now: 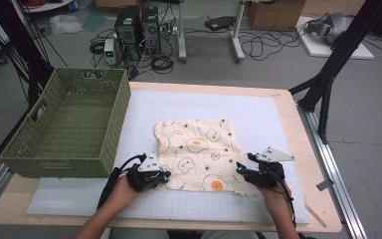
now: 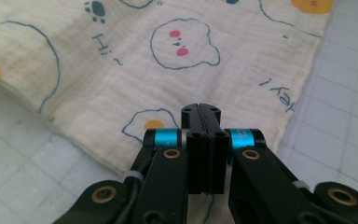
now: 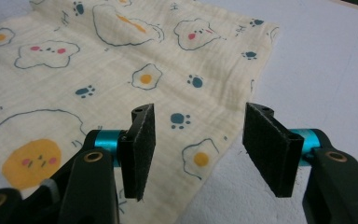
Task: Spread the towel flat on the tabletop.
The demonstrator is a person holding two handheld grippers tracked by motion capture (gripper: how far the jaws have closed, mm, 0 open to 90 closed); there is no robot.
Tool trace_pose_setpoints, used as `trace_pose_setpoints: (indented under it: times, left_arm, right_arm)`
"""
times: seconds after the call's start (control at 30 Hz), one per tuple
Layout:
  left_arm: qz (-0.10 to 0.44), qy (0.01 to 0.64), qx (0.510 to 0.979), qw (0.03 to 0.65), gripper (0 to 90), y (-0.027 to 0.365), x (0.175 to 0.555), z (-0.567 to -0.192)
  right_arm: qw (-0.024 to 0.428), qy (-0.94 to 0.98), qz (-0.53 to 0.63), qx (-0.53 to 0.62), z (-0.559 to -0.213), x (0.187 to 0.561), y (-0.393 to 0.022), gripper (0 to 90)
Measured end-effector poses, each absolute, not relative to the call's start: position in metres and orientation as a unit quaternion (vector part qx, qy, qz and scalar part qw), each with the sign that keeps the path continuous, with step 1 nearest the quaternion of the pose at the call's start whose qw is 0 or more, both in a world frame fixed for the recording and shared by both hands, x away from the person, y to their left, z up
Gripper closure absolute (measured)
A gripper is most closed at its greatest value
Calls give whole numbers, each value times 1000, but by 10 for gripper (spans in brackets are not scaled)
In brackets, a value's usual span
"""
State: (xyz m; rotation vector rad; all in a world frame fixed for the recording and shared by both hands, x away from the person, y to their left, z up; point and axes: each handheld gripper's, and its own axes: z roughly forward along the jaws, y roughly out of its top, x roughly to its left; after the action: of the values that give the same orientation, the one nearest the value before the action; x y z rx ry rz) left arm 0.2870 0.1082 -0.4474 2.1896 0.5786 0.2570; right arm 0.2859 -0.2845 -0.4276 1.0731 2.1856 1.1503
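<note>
A cream cloth [image 1: 198, 152] printed with fried eggs, bears and paw marks lies flat on the white mat. My left gripper [image 1: 163, 176] is at the cloth's near left corner. In the left gripper view its pads [image 2: 200, 122] are pressed together low over the cloth [image 2: 121, 74], shut on its edge; the pinched fabric itself is hidden under the jaws. My right gripper [image 1: 242, 170] is at the near right corner. In the right gripper view it [image 3: 198, 149] stands open, its jaws either side of the cloth's edge [image 3: 214, 140] and not touching it.
A green woven basket [image 1: 69, 124] stands at the table's left, close to my left hand. The white gridded mat [image 1: 258, 109] covers most of the wooden table. Computers, cables and black stand legs [image 1: 328, 64] are on the floor beyond.
</note>
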Motion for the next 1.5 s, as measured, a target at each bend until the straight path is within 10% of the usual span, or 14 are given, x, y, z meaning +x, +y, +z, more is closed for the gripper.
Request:
trace_pose_setpoints:
  times: [0.3, 0.47, 0.7, 0.93, 1.13, 1.5]
  left_arm:
    - [74, 234, 876, 415, 879, 133, 267, -445]
    - [82, 275, 852, 437, 579, 137, 277, -441]
    - [118, 358, 793, 478, 463, 139, 309, -434]
    - [173, 403, 763, 475, 437, 129, 334, -427]
    - [175, 449, 736, 475, 426, 130, 356, -432]
    - [207, 467, 744, 430, 449, 118, 380, -439]
  right_arm:
    - [192, 802, 406, 394, -432, 288, -279, 461]
    - [166, 817, 377, 404, -439, 293, -268, 505]
    - [121, 824, 348, 430, -439, 291, -268, 875]
    - [130, 838, 327, 417, -435, 274, -277, 863]
    - [147, 815, 364, 427, -433, 277, -288, 610]
    - [206, 768, 388, 466, -441, 348, -281, 564]
